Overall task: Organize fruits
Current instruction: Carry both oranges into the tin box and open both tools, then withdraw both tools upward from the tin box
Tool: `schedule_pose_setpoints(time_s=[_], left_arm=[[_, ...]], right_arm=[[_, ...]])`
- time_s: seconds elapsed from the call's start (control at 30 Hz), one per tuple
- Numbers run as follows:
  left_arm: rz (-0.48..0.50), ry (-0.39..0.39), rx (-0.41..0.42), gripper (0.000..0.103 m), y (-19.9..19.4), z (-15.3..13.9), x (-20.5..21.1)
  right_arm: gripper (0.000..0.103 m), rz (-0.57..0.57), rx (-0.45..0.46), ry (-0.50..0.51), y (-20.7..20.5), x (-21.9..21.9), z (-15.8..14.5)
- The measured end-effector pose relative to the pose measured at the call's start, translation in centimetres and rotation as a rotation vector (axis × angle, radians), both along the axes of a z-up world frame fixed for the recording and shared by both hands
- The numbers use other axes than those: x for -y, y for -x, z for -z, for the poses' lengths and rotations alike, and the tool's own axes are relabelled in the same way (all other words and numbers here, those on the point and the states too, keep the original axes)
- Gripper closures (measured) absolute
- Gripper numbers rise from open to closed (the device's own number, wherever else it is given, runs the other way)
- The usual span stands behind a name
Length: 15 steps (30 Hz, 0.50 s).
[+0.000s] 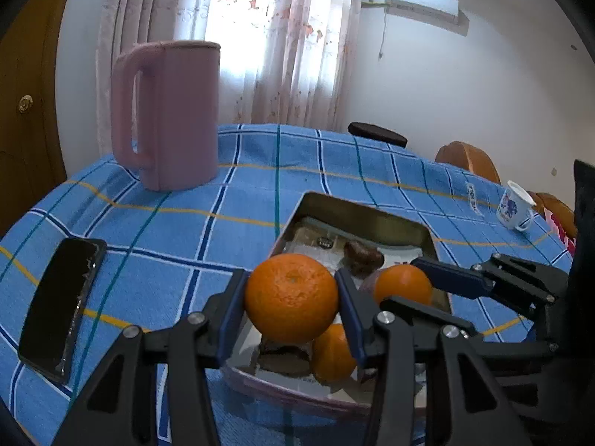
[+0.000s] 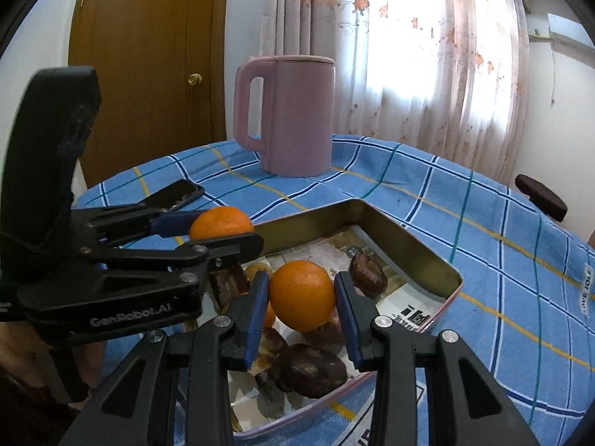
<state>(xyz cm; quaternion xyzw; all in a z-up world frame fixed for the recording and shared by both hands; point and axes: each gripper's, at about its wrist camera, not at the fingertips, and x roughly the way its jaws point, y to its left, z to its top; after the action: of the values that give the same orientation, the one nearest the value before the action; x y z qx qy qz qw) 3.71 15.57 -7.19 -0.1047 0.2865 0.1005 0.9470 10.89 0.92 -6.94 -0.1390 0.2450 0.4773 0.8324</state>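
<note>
My left gripper (image 1: 292,297) is shut on a large orange (image 1: 291,297) and holds it over the near left rim of a metal tin (image 1: 357,215). My right gripper (image 2: 302,297) is shut on a smaller orange (image 2: 302,295) above the tin (image 2: 409,238). In the left wrist view the right gripper (image 1: 416,288) shows at the right with its orange (image 1: 403,284). In the right wrist view the left gripper (image 2: 219,232) shows at the left with its orange (image 2: 221,223). Another orange (image 1: 331,353) and several dark brown fruits (image 2: 308,369) lie in the tin.
A pink jug (image 1: 167,111) stands at the back of the blue checked tablecloth (image 1: 186,223). A black phone (image 1: 61,308) lies at the left. A small white cup (image 1: 515,206) is at the far right. Wooden chairs (image 1: 468,158) stand behind the table.
</note>
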Motion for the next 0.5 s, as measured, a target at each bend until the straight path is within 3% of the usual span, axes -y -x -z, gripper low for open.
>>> schedule_pose_setpoints(time_s=[0.23,0.33,0.4,0.47,0.5], left_arm=[[-0.005,-0.012,-0.001,0.054,0.3,0.1,0.2],[-0.003,-0.009,0.002,0.051,0.6,0.0,0.0],[-0.011,-0.007,0.021,0.041,1.1,-0.4,-0.1],[-0.031,-0.021,0.038,0.024,1.6,-0.9,-0.3],[-0.035,-0.020,0.055,0.021,2.0,-1.2,-0.3]], right_arm=[[0.063,-0.023,-0.034,-0.004,-0.1,0.0,0.3],[0.051,-0.006,-0.036,-0.003,-0.2,0.1,0.4],[0.047,-0.002,-0.044,-0.023,-0.1,0.6,0.2],[0.039,0.002,-0.034,-0.042,0.1,1.1,-0.2],[0.039,0.011,-0.028,-0.049,0.2,1.4,-0.4]])
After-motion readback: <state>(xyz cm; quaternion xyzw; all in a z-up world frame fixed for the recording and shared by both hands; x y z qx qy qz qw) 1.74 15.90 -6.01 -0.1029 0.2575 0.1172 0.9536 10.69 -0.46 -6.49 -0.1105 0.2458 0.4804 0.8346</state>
